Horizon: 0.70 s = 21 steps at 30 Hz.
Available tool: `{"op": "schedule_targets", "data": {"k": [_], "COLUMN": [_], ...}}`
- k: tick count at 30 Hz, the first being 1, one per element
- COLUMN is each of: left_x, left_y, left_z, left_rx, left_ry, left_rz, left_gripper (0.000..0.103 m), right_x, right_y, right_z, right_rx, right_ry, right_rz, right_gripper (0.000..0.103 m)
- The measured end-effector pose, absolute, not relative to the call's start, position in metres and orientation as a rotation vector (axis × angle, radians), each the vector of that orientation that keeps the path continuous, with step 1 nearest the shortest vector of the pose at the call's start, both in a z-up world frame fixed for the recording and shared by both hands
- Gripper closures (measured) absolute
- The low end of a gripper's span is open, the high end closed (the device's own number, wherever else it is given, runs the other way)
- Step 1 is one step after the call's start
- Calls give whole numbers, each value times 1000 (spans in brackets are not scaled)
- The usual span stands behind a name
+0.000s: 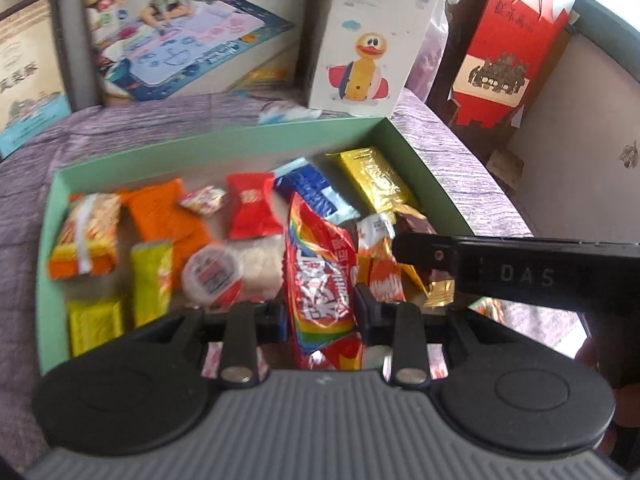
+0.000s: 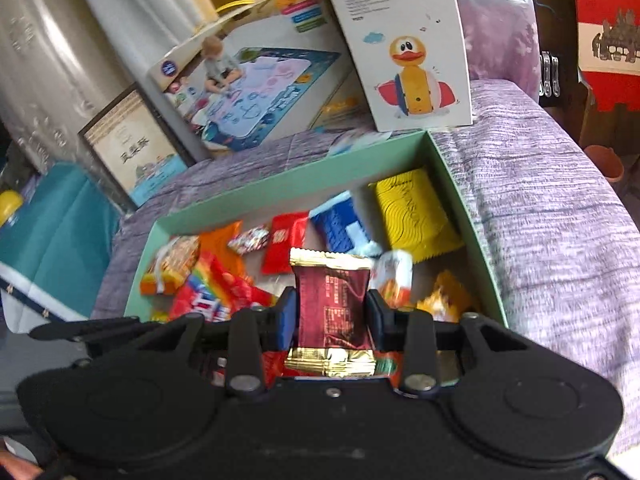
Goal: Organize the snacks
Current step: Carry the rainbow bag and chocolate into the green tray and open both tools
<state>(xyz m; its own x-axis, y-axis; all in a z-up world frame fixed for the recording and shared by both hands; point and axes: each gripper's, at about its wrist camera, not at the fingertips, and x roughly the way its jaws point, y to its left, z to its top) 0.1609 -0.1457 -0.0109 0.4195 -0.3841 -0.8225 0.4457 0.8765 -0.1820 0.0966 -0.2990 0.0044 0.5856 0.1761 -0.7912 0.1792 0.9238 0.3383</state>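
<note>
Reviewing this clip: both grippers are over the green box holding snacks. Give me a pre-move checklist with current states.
1. Left gripper clamped on the rainbow candy bag: ok.
2. Right gripper clamped on the dark red gold-edged packet: ok.
3. Both packets lifted clear of the green box: cannot tell.
4. Grippers apart from each other: ok, though close.
5. Drop-off place for the snacks in view: cannot tell.

Left gripper [image 1: 320, 312] clamped on rainbow candy bag [image 1: 320, 276], lower centre; green box [image 1: 224, 148] of snacks behind; right gripper [image 1: 416, 256] entering from right edge.
</note>
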Motion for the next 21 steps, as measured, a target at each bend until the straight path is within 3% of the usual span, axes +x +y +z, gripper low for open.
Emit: {"op": "schedule_targets", "data": {"k": [8, 9, 10, 11, 12, 13, 16, 21], "left_x": [199, 201, 202, 202, 201, 200, 199, 192], "left_y": [-168, -170, -172, -172, -172, -172, -171, -168], "left_z": [-40, -41, -41, -41, -39, -38, -35, -32], "left_rx": [64, 71, 86, 99, 110, 117, 118, 123], "left_ry": [1063, 1057, 1042, 1018, 992, 976, 980, 987], "left_rz": [-505, -492, -471, -452, -437, -430, -438, -422], "left_gripper": [69, 58, 35, 25, 13, 10, 6, 2], "right_x": [133, 137, 138, 139, 140, 138, 135, 124], "right_y": [-315, -315, -315, -315, -316, -315, -315, -315], "right_z": [-19, -21, -22, -22, -22, -20, -19, -13], "right_rx": [435, 445, 454, 457, 454, 447, 437, 450], "right_ry": [978, 985, 985, 982, 975, 967, 953, 953], "right_rz": [-9, -7, -12, -12, -14, -17, -22, -34], "right_gripper": [64, 59, 51, 46, 35, 25, 14, 4]}}
